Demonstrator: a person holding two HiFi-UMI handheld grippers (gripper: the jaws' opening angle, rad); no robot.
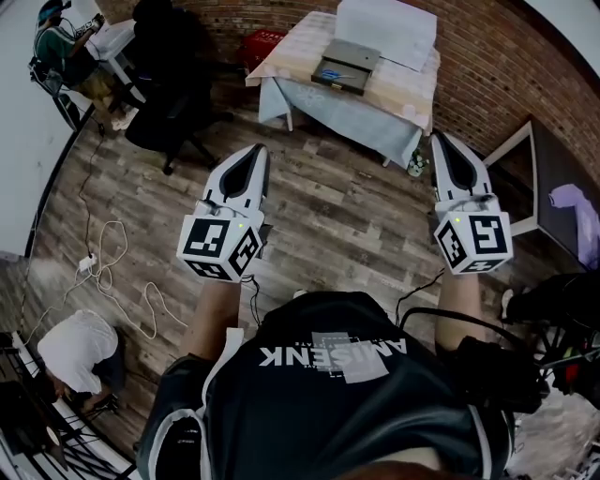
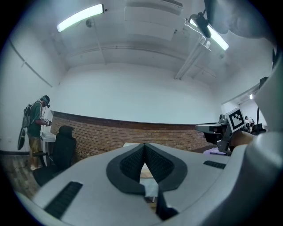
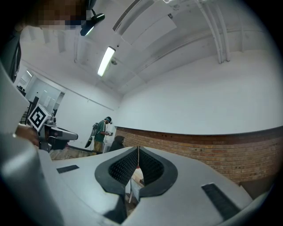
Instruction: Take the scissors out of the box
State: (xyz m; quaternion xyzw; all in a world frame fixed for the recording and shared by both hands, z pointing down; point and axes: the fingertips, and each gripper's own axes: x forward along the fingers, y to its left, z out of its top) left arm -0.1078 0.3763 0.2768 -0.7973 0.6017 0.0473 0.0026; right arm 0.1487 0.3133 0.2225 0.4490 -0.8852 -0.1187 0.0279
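Observation:
A flat grey box (image 1: 345, 65) lies on a cloth-covered table (image 1: 375, 108) some way ahead of me across the wooden floor. No scissors show in any view. My left gripper (image 1: 257, 152) is held level in the air, pointing toward the table, its jaws shut on nothing (image 2: 144, 145). My right gripper (image 1: 441, 139) hangs beside it at the same height, jaws also closed and empty (image 3: 138, 148). Both are well short of the table.
A white sheet (image 1: 386, 28) lies behind the box. A black office chair (image 1: 167, 103) stands left of the table, a red crate (image 1: 263, 43) behind it. A dark desk (image 1: 553, 183) is at right. Cables (image 1: 117, 272) and a crouching person (image 1: 80, 349) are at lower left.

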